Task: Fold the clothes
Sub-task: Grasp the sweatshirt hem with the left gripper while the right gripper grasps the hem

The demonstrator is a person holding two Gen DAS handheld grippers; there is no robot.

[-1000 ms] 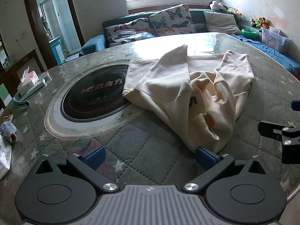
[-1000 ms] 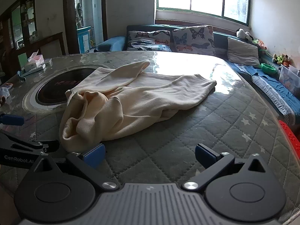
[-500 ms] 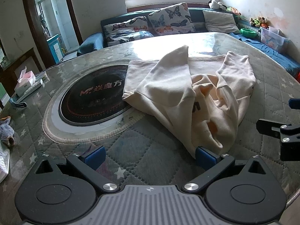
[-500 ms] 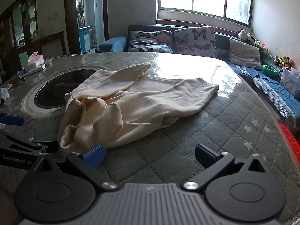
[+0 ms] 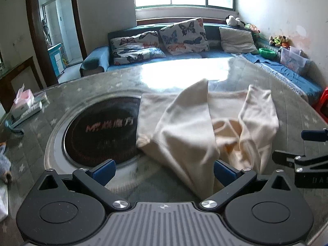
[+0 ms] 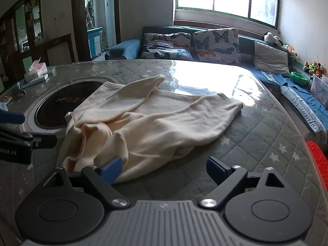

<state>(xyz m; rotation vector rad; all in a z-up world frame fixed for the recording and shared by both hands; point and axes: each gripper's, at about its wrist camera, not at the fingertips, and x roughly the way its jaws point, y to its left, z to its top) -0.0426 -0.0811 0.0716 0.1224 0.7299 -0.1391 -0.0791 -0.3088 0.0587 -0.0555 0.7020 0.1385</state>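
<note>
Cream sweatshirt (image 5: 196, 127) lies rumpled; left tongs (image 5: 164, 171) spread, right tongs (image 6: 164, 169) narrowing, gripping nothing.

Left tongs (image 5: 163, 171) wide open over worktop (image 5: 86, 94); crumpled cream garment (image 5: 190, 131) hem just beside right pad.

A quilted, star-patterned desk (image 5: 82, 184) carries a round dark inset (image 5: 100, 131) and a tissue box (image 5: 23, 100). Behind stands a blue sofa (image 6: 131, 47) with butterfly cushions (image 6: 217, 45).
</note>
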